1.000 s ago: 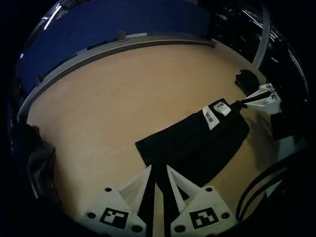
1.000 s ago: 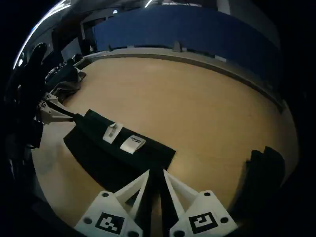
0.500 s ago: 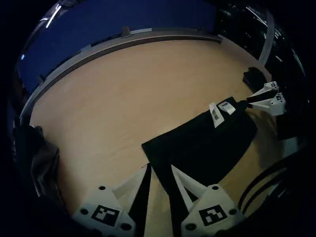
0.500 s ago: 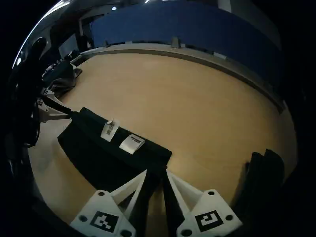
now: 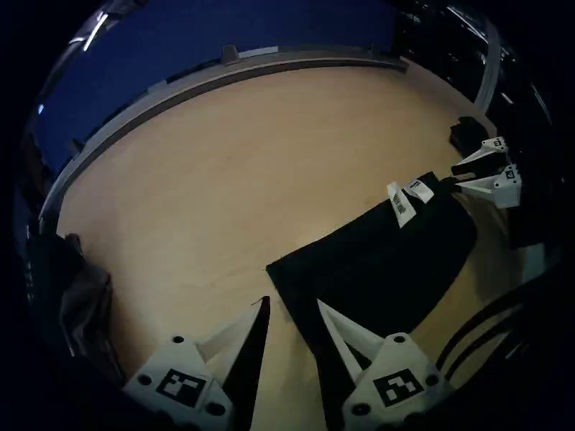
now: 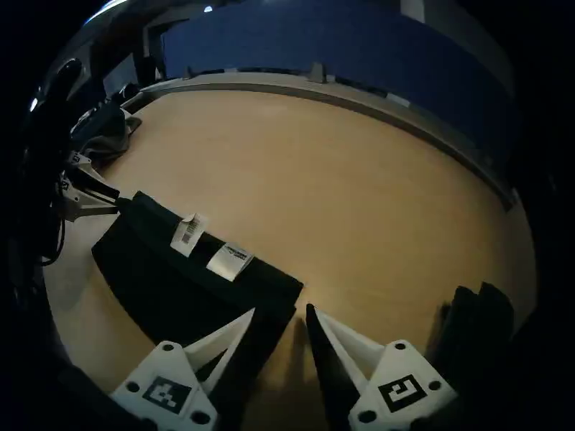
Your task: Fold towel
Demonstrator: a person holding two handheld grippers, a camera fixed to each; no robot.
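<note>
A black towel (image 5: 374, 266) lies folded flat on the wooden table (image 5: 237, 158), with two white labels (image 5: 406, 197) near its far edge. My left gripper (image 5: 291, 302) stands open at the towel's near corner, its fingers apart on either side of the edge. My right gripper (image 6: 280, 310) is open too, its fingers straddling the other near corner of the towel (image 6: 180, 280). In the left gripper view the right gripper (image 5: 457, 178) shows at the towel's far end. In the right gripper view the left gripper (image 6: 118, 202) shows likewise.
A blue partition (image 5: 180, 43) with a grey rim runs along the table's far edge. A pile of dark cloth (image 5: 75, 287) sits at the table's left end, also seen as dark cloth (image 6: 108, 136). Black folded items (image 6: 474, 320) lie to the right.
Both grippers, shut on the towel's corners a second ago, have opened and let go. The towel now lies flat, and both grippers have drawn back a little.
</note>
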